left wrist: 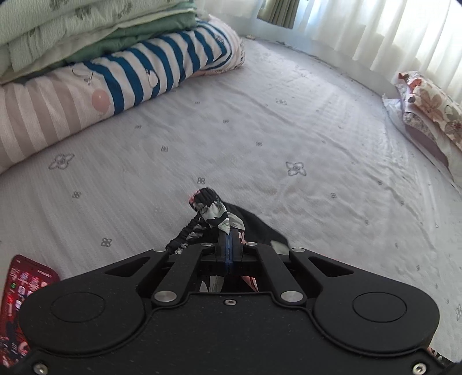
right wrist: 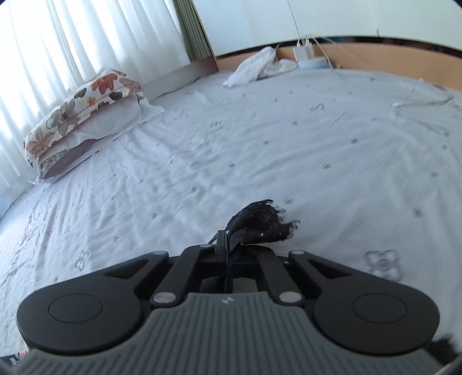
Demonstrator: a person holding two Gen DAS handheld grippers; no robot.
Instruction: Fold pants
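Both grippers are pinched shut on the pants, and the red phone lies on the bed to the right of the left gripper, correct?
Not quite. The left wrist view shows the phone left of the left gripper. Both it and the right gripper do pinch the pants.

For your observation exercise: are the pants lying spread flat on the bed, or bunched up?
Bunched up. Dark fabric of the pants is gathered and pinched in the shut left gripper and right gripper. The rest is hidden.

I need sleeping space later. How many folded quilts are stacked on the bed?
3: a striped quilt at the bottom, a green one on it, a pale leaf-print one on top. The frame edge may hide more.
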